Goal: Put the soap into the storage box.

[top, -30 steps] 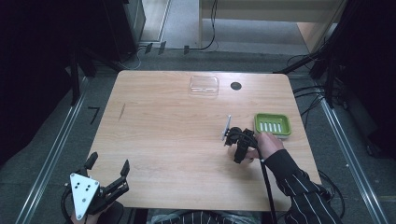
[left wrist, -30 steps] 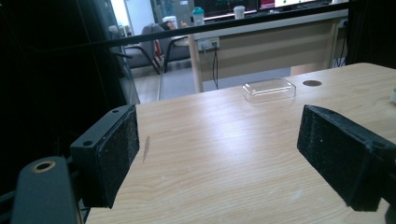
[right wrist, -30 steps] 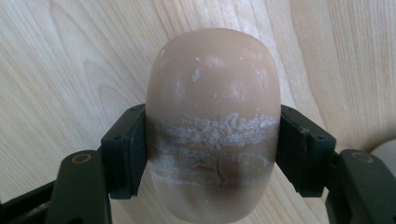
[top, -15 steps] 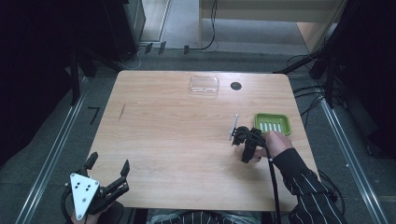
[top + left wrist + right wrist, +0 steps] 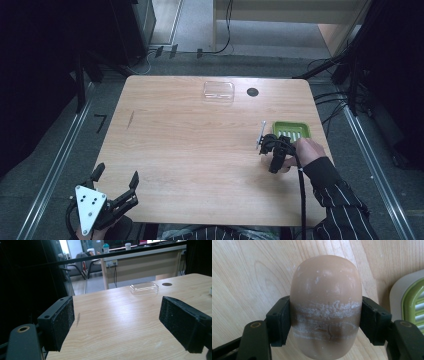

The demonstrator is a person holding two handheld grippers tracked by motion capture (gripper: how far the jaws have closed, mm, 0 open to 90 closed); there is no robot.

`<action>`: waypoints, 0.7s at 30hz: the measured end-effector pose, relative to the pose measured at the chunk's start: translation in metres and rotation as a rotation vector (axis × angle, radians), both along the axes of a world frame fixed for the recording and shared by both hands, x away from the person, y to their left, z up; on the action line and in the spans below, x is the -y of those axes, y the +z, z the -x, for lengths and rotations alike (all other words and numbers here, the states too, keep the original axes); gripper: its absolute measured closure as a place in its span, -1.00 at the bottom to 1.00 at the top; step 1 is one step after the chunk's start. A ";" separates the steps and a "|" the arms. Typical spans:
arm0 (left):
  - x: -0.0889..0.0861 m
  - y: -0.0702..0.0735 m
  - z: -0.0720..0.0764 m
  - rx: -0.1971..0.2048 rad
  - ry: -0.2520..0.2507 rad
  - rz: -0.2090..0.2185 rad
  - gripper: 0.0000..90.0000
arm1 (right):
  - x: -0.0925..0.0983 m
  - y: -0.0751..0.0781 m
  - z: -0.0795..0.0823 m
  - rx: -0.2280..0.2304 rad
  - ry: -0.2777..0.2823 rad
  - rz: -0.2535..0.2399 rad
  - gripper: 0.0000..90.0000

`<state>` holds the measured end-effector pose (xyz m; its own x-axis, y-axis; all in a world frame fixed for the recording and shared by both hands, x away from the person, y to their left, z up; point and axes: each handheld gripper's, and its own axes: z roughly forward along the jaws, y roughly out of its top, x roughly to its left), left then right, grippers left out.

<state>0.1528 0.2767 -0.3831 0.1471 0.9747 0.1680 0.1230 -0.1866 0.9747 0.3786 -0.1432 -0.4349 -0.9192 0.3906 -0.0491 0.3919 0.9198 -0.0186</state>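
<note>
A tan, oval bar of soap point(image 5: 325, 297) with white scuff marks sits between the two black jaws of my right gripper point(image 5: 325, 321), which is shut on its sides just above the wooden table. In the high view my right gripper point(image 5: 274, 152) is at the table's right side, just left of and in front of a green slatted soap dish point(image 5: 291, 131), whose edge point(image 5: 412, 302) shows close on the right in the right gripper view. My left gripper point(image 5: 116, 181) hovers at the table's front left corner, its jaws point(image 5: 116, 322) wide apart with nothing between them.
A clear plastic lid point(image 5: 219, 91) lies at the back middle of the table, with a small black round hole point(image 5: 252, 92) to its right. A dark scratch point(image 5: 131, 118) marks the left side. Cables run on the floor around the table.
My right gripper has moved to the right with the soap in it, closer to the green dish. The left gripper has stayed in place.
</note>
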 end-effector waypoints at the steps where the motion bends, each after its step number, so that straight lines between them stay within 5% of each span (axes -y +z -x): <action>1: 0.000 0.000 0.000 0.000 0.000 0.000 -0.70 | 0.000 0.000 0.000 0.000 0.000 0.000 -0.25; 21: 0.000 0.000 0.000 -0.001 0.000 -0.002 -0.70 | 0.025 0.009 -0.009 0.027 0.014 0.023 -0.25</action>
